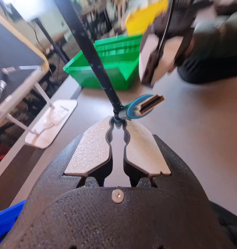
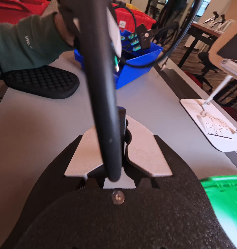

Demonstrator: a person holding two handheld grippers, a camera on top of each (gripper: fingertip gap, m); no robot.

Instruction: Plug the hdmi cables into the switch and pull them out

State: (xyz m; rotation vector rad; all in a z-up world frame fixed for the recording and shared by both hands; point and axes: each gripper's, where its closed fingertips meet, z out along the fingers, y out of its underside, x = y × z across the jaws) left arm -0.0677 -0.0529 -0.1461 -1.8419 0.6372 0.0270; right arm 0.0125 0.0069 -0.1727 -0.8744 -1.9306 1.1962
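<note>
My left gripper (image 1: 118, 121) is shut on the blue-and-black neck of a black cable (image 1: 91, 51), just behind its plug. The plug (image 1: 142, 106) has a blue collar and a gold-coloured metal end that points right, above the grey table (image 1: 182, 128). The cable runs up and away to the top of the view. My right gripper (image 2: 120, 121) is shut on a long black flat device (image 2: 99, 80) seen edge-on, with a white face (image 2: 113, 33) near its far end. The device hides my right gripper's left fingertip. It also shows, blurred, in the left wrist view (image 1: 151, 63).
A green bin (image 1: 108, 64) stands beyond the plug and shows in the right wrist view (image 2: 225, 202). A blue bin (image 2: 139, 64) holds several cables. A black honeycomb pad (image 2: 41, 82), a green sleeve (image 2: 20, 40) and a white stand base (image 2: 212, 125) are nearby. The gap from one gripper's tips to the other's is roughly 12 centimetres. From either gripper's tips it is about 35 centimetres to the white stand base (image 2: 212, 125). The left camera catches it too, in the left wrist view (image 1: 59, 114).
</note>
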